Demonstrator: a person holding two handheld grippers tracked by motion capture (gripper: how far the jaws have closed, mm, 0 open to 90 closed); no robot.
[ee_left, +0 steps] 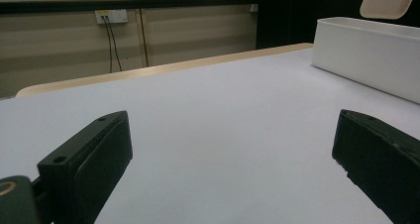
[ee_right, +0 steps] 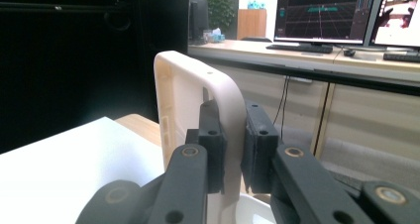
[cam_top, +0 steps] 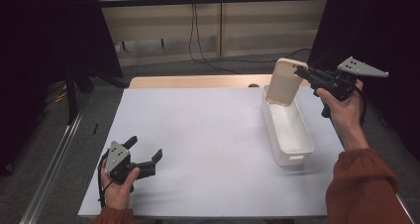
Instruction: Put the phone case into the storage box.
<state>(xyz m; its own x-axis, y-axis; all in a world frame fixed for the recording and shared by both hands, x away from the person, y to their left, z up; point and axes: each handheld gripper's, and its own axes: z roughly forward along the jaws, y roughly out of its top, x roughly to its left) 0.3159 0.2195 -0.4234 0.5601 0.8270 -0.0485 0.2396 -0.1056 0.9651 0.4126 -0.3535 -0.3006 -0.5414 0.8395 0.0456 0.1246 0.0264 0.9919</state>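
Note:
A long white bin (cam_top: 288,130) lies on the right side of the table, its side wall (ee_left: 366,50) visible from the left gripper view. A cream lid (cam_top: 287,83) hangs upright over the bin's far end, its lower edge near the rim. My right gripper (cam_top: 300,74) is shut on the lid's upper edge; in the right gripper view both pads (ee_right: 257,140) pinch the cream lid (ee_right: 185,100). My left gripper (cam_top: 146,148) rests open near the table's front left corner, with nothing between its jaws (ee_left: 228,154). A corner of the lid (ee_left: 389,1) shows top right.
A pale grey mat (cam_top: 198,144) covers the wooden table (cam_top: 188,81). Black curtains stand at both sides, and cables hang down the back wall (cam_top: 194,30). Monitors (ee_right: 322,16) sit on a desk behind.

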